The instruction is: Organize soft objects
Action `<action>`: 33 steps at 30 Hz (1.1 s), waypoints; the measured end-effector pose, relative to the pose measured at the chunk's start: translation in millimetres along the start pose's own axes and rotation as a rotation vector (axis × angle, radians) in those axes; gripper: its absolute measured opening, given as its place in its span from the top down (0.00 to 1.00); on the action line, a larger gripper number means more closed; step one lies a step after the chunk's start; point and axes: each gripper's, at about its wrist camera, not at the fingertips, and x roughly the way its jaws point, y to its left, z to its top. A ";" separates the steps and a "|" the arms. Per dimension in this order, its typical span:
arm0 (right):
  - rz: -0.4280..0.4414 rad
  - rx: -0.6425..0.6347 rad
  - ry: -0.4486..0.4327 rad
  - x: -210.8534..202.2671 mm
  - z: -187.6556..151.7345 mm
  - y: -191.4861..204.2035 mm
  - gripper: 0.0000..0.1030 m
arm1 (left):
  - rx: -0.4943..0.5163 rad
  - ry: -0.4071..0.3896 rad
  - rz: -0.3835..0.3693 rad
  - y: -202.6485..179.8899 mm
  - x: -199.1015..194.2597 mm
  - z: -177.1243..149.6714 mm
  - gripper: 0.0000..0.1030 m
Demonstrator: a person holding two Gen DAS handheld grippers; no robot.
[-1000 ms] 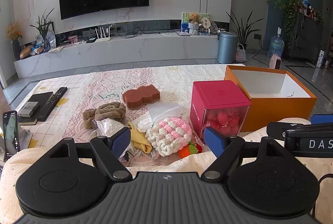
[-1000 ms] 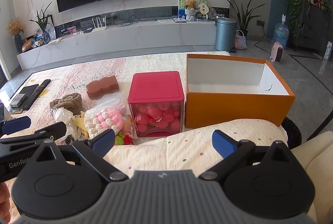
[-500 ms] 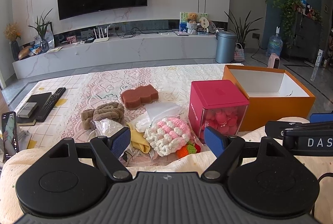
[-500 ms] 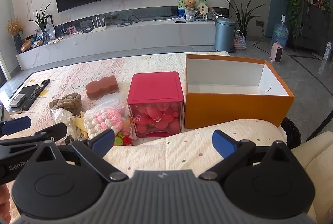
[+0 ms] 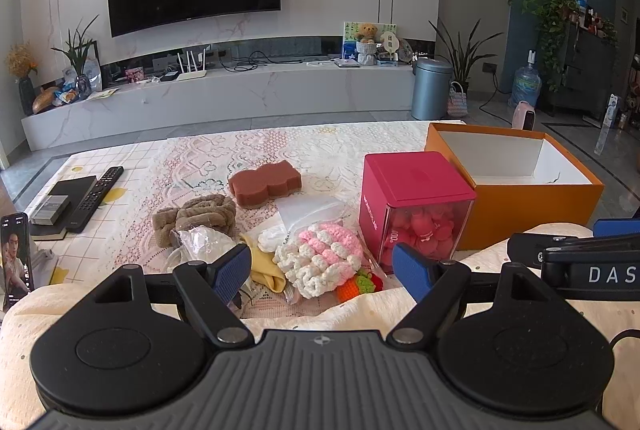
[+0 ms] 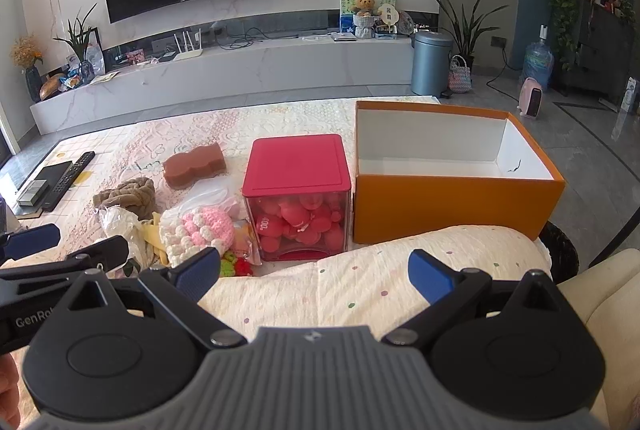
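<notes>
A pile of soft things lies on the lace-covered table: a brown sponge, a brown fuzzy cloth, a pink-and-white crochet piece, a yellow cloth and clear bags. An open, empty orange box stands at the right, also in the right wrist view. My left gripper is open and empty, held short of the pile. My right gripper is open and empty over a cream cushion, nearer than the box.
A pink-lidded clear box of pink sponges stands between pile and orange box. A remote, a dark book and a phone lie at the left. A cream cushion lies along the table's near edge.
Both views have shifted very slightly; the grippers stay open and nothing on the table has moved.
</notes>
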 end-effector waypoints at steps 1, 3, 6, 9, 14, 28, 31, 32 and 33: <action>0.000 0.000 0.000 0.1 0.0 0.0 0.04 | 0.000 0.000 0.000 -0.1 0.0 0.0 0.09; 0.000 0.001 0.000 -0.1 -0.2 -0.2 0.04 | 0.001 0.000 -0.001 -0.5 0.2 -0.3 0.09; 0.000 0.000 0.000 0.1 -0.8 -0.2 0.04 | 0.000 0.000 -0.001 -0.7 0.0 -0.5 0.09; -0.001 0.000 0.003 -0.2 -1.0 -0.4 0.04 | 0.000 0.000 -0.002 -0.9 0.1 -0.6 0.09; -0.001 0.001 0.010 0.3 -5.2 -0.2 0.04 | 0.001 0.002 -0.005 -2.5 0.3 -2.4 0.09; 0.004 0.003 0.020 1.8 -4.8 0.7 0.04 | 0.001 0.003 -0.006 -3.2 -0.1 -3.4 0.09; 0.004 0.003 0.021 1.8 -4.9 0.6 0.04 | 0.000 0.004 -0.006 -3.0 0.0 -3.2 0.09; 0.005 0.003 0.023 2.0 -4.9 1.0 0.04 | 0.000 0.003 -0.006 -3.0 0.0 -3.2 0.09; 0.005 0.002 0.023 1.9 -5.3 1.2 0.04 | 0.001 0.004 -0.006 -3.2 0.0 -3.3 0.09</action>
